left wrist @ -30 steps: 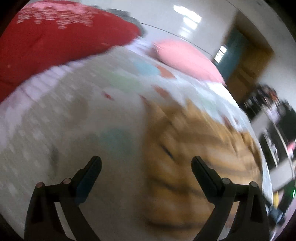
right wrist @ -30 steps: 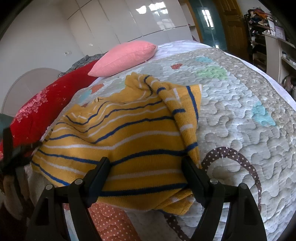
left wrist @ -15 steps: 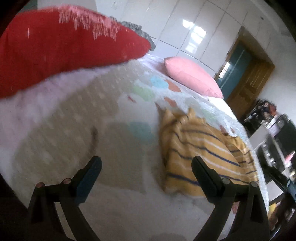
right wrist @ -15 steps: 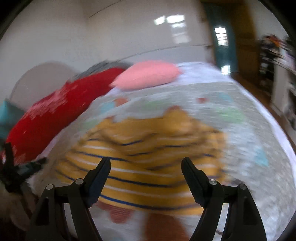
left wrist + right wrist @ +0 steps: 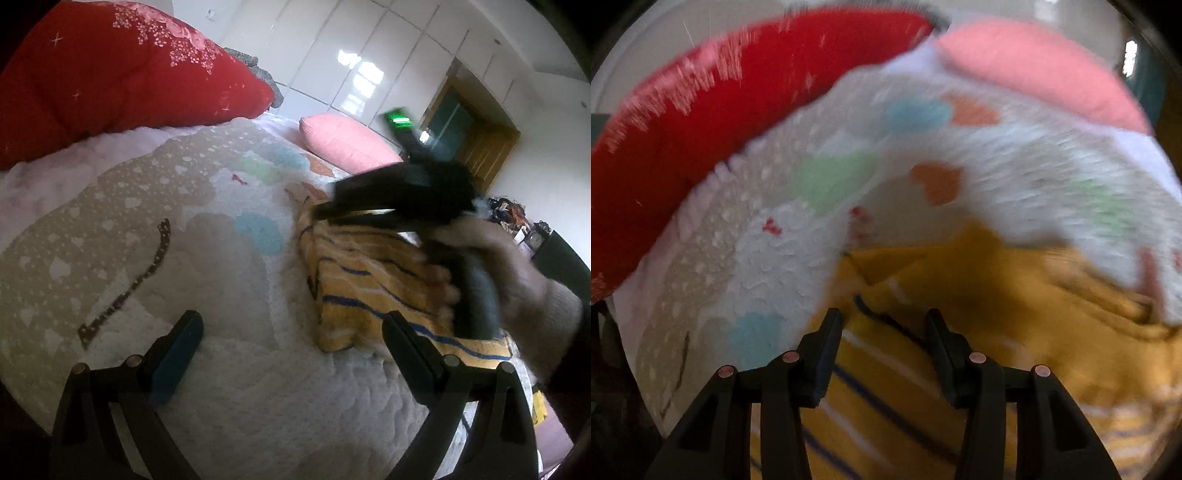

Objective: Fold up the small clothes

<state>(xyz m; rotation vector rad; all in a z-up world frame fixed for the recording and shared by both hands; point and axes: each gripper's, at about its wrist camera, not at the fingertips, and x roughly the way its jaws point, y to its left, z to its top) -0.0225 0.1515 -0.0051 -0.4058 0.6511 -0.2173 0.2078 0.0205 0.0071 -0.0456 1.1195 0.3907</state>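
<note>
A yellow sweater [image 5: 354,288] with blue and white stripes lies crumpled on the patterned quilt [image 5: 147,221]. My left gripper [image 5: 291,328] hovers open over bare quilt just left of the sweater, with nothing between its fingers. A hand [image 5: 517,266] holds my right gripper [image 5: 325,203], a black blur above the sweater's far end. In the right wrist view, my right gripper [image 5: 882,317] points steeply down at the sweater's [image 5: 1015,314] edge by a folded corner. Its jaws are closing, with yellow knit beneath the gap. No pad visibly presses on the fabric.
A big red cushion [image 5: 110,74] and a pink pillow [image 5: 343,144] lie at the head of the bed. White wardrobe doors [image 5: 332,44] and a wooden door [image 5: 476,147] stand behind. Cluttered shelves [image 5: 517,218] fill the far right.
My right gripper swung fast across the sweater to its far edge, tipped downward and narrowed its jaws. It now shows in the left wrist view. My left gripper drew back off the sweater.
</note>
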